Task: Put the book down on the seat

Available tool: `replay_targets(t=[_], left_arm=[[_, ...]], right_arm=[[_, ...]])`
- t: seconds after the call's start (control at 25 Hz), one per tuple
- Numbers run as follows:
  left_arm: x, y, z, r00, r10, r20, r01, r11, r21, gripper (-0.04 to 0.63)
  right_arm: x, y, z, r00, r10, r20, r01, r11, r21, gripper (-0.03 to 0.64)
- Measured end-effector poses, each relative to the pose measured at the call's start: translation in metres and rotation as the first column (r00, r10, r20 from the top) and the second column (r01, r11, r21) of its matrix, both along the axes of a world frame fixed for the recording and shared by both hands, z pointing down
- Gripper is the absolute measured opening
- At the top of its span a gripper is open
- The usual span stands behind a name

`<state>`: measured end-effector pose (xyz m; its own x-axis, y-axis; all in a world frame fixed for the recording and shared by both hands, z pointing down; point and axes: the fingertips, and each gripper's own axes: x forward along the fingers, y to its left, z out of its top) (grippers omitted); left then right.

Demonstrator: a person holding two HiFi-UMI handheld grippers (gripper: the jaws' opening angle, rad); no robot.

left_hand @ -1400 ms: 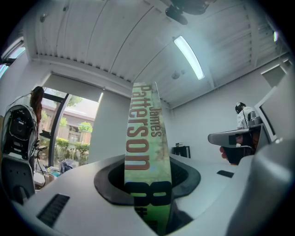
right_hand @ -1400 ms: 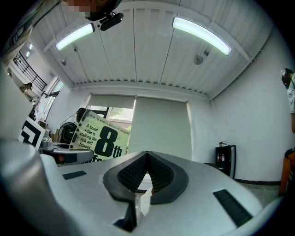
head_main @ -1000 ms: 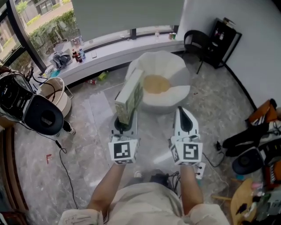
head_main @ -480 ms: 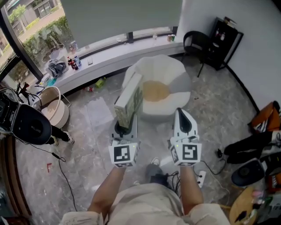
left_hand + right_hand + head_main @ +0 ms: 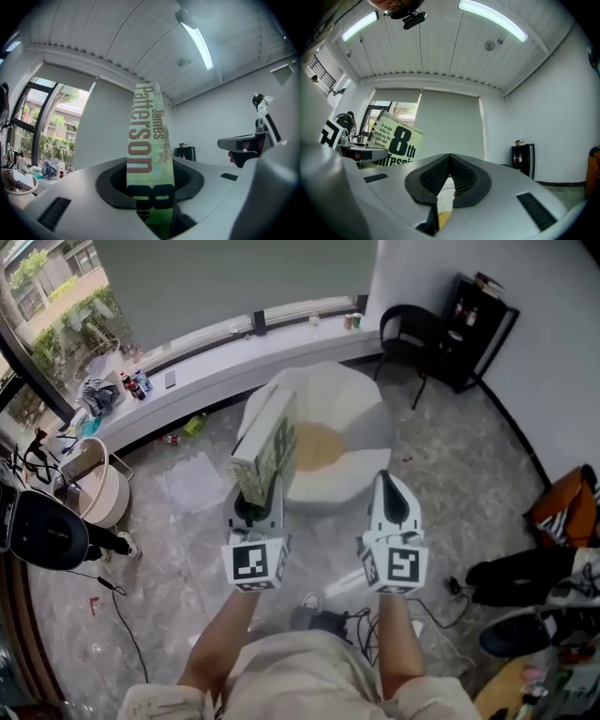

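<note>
A green paperback book (image 5: 267,446) stands upright, with my left gripper (image 5: 255,505) shut on its lower end. In the left gripper view its spine (image 5: 147,154) rises from between the jaws of that gripper (image 5: 151,199). My right gripper (image 5: 389,486) is level beside it, shut and empty; its own view shows the right gripper (image 5: 449,164) with pads meeting and the book's cover (image 5: 396,138) off to the left. Ahead of both is the seat, a white round armchair (image 5: 342,399) with a yellow cushion (image 5: 317,446). The book hangs over its near left edge.
A black chair (image 5: 412,329) and black cabinet (image 5: 473,310) stand at the back right. Bottles (image 5: 131,385) sit on the white window ledge. A round basket (image 5: 94,495) is at left, dark bags (image 5: 525,568) at right, and cables (image 5: 323,615) lie on the floor by my feet.
Both grippers have moved forward toward the armchair, which now lies closer under them. The book stays upright in the left gripper. The right gripper remains shut.
</note>
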<state>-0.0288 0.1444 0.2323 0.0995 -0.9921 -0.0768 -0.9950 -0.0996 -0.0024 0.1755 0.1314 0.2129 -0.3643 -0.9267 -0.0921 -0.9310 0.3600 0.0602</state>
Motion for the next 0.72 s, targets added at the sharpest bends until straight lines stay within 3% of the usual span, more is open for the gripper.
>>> replay_targets(t=[0.24, 0.72], left_arm=[[0.012, -0.042, 0.005, 1.000, -0.011, -0.015, 0.011, 1.000, -0.005, 0.163], [0.003, -0.116, 0.015, 1.000, -0.002, -0.023, 0.002, 1.000, -0.005, 0.163]], right_arm=[[0.022, -0.041, 0.010, 1.000, 0.000, -0.018, -0.001, 1.000, -0.014, -0.002], [0.008, -0.120, 0.015, 0.999, -0.008, -0.038, 0.009, 1.000, 0.002, -0.002]])
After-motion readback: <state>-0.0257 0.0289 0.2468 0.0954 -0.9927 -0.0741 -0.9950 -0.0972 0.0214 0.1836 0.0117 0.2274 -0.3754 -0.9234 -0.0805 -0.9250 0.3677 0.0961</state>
